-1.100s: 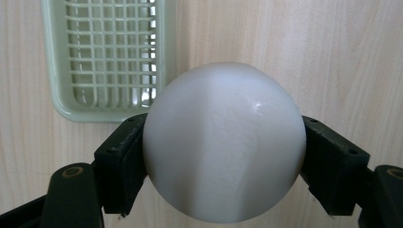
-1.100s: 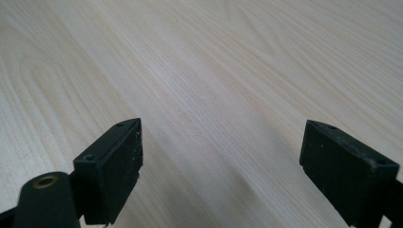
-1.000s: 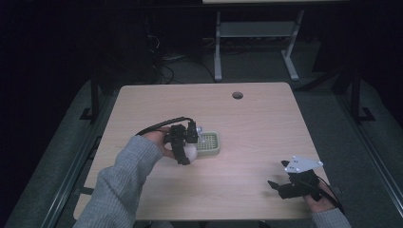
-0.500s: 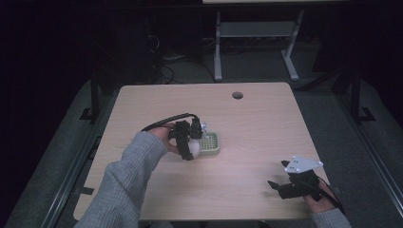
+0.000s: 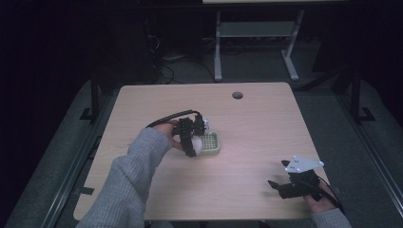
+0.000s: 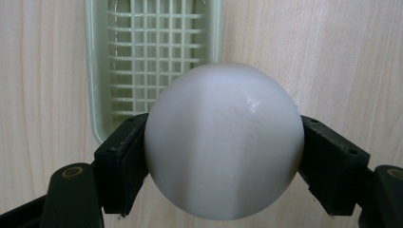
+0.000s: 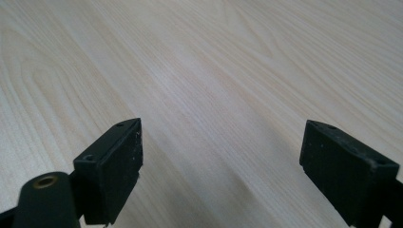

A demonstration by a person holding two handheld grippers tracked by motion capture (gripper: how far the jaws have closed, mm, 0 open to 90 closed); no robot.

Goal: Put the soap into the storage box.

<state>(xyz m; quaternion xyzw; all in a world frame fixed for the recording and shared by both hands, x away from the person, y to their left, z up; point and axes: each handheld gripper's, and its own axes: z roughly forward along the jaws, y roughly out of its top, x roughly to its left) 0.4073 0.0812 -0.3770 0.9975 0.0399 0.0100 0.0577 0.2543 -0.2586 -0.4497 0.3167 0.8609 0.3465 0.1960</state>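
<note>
A white ball [image 6: 224,140] is clamped between the two black jaws of my left gripper [image 6: 223,156], held just above the table. Beyond it lies a pale green basket [image 6: 152,61] with a grid floor; the ball overlaps its near rim. From above, the left gripper [image 5: 192,142] and the ball [image 5: 196,144] sit at the left edge of the green basket [image 5: 211,145], near the middle of the table. My right gripper [image 7: 221,164] stands open over bare wood, with nothing between its jaws. It rests at the table's front right corner [image 5: 279,186].
The light wooden table [image 5: 256,128] has a round cable hole [image 5: 237,95] near its far edge. A dark floor with table legs and cables lies beyond. A grey-sleeved forearm [image 5: 128,180] reaches in from the bottom left.
My left gripper has carried the white ball a little farther and to the right, closer over the green basket's edge. The right gripper has stayed put.
</note>
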